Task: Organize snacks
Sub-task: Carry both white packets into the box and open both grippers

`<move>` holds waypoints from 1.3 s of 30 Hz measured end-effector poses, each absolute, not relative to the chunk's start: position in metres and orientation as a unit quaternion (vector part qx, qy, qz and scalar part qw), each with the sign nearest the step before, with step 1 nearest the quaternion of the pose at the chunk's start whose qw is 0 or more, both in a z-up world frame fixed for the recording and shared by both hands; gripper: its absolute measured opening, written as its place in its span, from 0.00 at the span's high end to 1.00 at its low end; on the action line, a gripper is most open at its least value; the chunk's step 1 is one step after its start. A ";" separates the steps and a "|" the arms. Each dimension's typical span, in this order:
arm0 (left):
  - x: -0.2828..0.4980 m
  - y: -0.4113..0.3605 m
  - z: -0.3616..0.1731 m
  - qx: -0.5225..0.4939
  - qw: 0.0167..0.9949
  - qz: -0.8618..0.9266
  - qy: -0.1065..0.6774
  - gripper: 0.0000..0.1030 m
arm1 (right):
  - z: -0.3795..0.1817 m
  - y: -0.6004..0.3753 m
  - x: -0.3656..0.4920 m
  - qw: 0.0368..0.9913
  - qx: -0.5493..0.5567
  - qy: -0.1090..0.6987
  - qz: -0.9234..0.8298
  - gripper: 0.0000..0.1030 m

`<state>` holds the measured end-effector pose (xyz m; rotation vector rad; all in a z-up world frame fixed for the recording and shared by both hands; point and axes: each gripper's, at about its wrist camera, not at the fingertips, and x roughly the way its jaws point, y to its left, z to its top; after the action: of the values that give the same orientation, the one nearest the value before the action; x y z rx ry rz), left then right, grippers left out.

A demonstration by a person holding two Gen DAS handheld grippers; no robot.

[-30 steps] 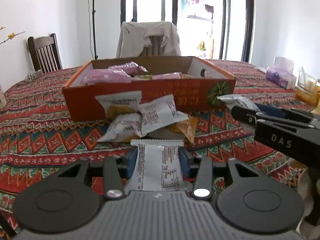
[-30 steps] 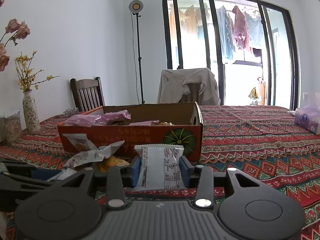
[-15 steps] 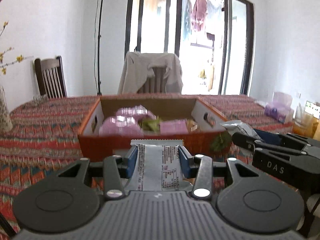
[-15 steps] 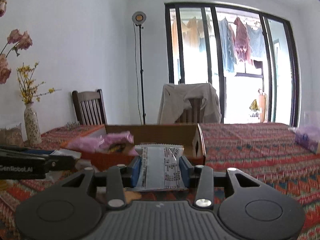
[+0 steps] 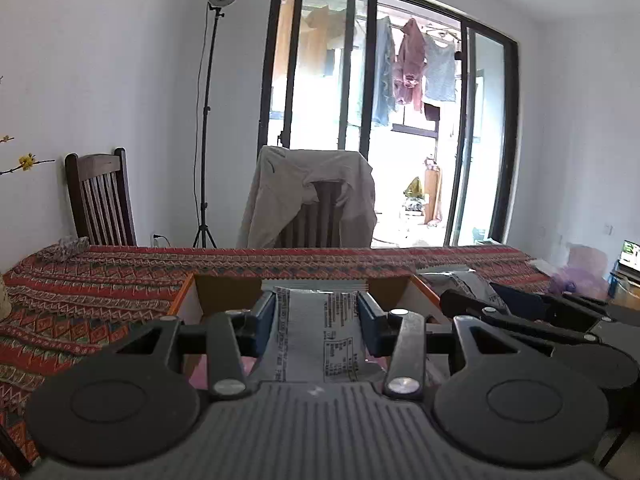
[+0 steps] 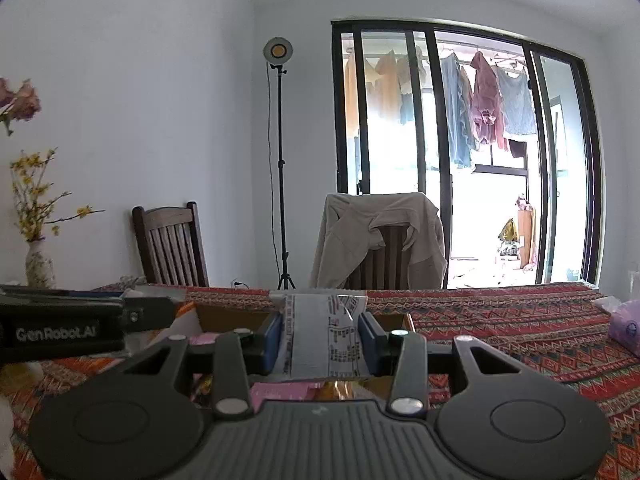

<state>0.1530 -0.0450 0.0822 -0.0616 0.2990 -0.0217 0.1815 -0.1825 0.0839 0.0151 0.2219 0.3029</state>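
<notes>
Above the box [image 5: 188, 300] — each gripper, left [image 5: 316, 316] and right [image 6: 320, 330], clamps a white snack packet.

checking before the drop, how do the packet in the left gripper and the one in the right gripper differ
The left gripper's packet lies flat and smooth between the blue pads; the right gripper's packet is creased, with a fold near its top right corner. The left packet's top edge sits level, the right packet's buckles. Both are white printed wrappers, clamped upright, over the cardboard box.
</notes>
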 end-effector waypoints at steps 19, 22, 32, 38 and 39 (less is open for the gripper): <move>0.228 -0.019 0.047 -0.046 0.987 0.039 0.151 0.57 | 0.045 -0.173 0.258 0.977 0.033 0.152 0.144 0.61; 0.225 -0.016 0.044 -0.050 0.987 0.040 0.149 0.55 | 0.041 -0.171 0.258 0.976 0.030 0.159 0.145 0.60; 0.211 -0.015 0.045 -0.068 0.988 0.073 0.116 0.00 | 0.036 -0.175 0.251 0.976 0.037 0.159 0.146 0.00; 0.210 -0.016 0.047 -0.067 0.987 0.079 0.120 0.00 | 0.036 -0.175 0.251 0.977 0.034 0.160 0.139 0.00; 0.209 -0.016 0.049 -0.067 0.988 0.079 0.118 0.00 | 0.036 -0.176 0.251 0.977 0.035 0.159 0.138 0.00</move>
<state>0.2094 -0.0156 0.0489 -0.1350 0.2366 0.1587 0.2506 -0.1756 0.0361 0.0700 0.3197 0.2780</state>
